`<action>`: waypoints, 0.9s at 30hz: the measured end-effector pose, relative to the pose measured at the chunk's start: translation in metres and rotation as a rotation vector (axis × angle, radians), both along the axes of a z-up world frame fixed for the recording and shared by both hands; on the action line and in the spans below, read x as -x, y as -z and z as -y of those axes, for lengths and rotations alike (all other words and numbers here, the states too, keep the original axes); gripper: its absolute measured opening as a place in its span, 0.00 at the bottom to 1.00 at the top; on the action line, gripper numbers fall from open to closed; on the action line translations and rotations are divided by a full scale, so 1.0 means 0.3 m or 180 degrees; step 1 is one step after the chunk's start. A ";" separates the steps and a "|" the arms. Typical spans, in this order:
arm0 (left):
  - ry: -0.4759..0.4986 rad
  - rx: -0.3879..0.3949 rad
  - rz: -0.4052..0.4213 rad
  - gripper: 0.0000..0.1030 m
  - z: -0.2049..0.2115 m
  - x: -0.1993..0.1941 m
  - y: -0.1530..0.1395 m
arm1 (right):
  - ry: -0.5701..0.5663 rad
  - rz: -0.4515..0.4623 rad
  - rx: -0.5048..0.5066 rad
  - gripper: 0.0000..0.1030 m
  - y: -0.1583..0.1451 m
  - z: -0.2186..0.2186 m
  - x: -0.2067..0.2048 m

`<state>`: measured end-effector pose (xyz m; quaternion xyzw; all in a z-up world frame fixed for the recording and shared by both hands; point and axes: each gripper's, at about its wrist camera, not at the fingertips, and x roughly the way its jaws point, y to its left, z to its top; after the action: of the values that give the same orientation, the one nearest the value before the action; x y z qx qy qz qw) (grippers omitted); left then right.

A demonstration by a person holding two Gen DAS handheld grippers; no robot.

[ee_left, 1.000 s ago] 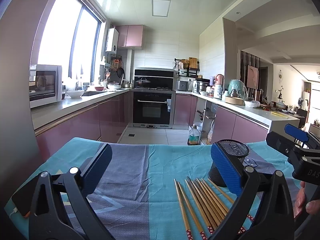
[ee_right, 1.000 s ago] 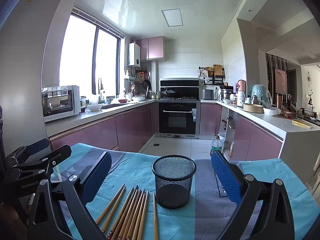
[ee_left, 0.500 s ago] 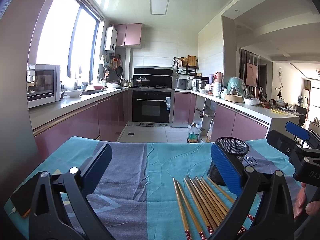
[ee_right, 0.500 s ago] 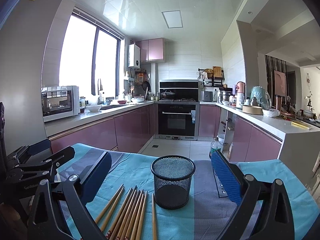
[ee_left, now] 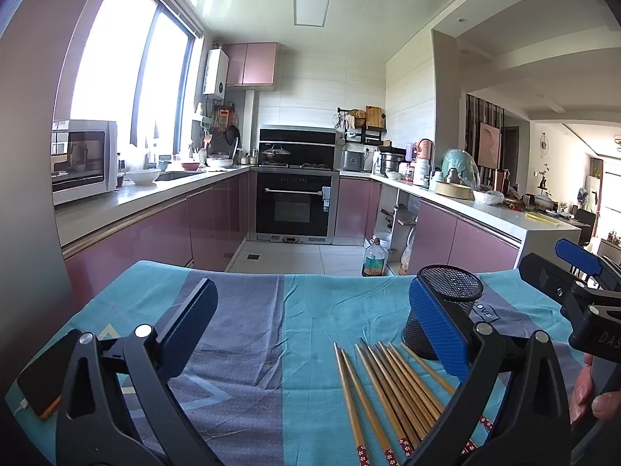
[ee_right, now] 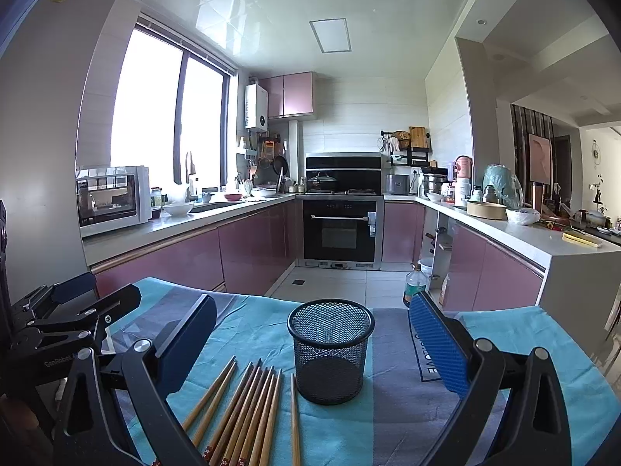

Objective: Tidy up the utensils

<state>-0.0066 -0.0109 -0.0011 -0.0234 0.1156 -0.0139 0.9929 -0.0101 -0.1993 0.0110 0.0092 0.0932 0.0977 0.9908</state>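
Several wooden chopsticks (ee_left: 392, 392) lie side by side on a teal and grey cloth (ee_left: 252, 334); they also show in the right wrist view (ee_right: 248, 407). A black mesh cup (ee_right: 330, 353) stands upright just right of them, empty; in the left wrist view the cup (ee_left: 452, 299) is partly hidden behind my right finger. My left gripper (ee_left: 314, 334) is open and empty, above the cloth left of the chopsticks. My right gripper (ee_right: 310, 345) is open and empty, with the cup in line between its fingers, farther off.
The other gripper shows at the edge of each view, right (ee_left: 582, 295) and left (ee_right: 66, 322). A phone (ee_left: 42, 376) lies at the cloth's left edge. Beyond the table's far edge is the kitchen floor, with counters and an oven (ee_right: 339, 229).
Both views shifted slightly, so the table contents sit a little higher in the frame. Nothing on the cloth moved and both grippers stayed open.
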 end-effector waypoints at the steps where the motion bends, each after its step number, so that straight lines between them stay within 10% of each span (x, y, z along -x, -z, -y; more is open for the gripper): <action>1: 0.0005 0.0003 -0.0003 0.95 -0.001 0.000 0.000 | 0.0003 0.0003 0.0000 0.94 0.000 0.000 0.000; 27: 0.0014 0.0010 -0.0021 0.95 0.004 -0.002 -0.002 | 0.0017 -0.0014 -0.0019 0.94 0.008 0.016 0.006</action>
<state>-0.0060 -0.0121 -0.0005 -0.0247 0.1189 -0.0162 0.9925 -0.0119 -0.2040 0.0086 0.0126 0.0950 0.0953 0.9908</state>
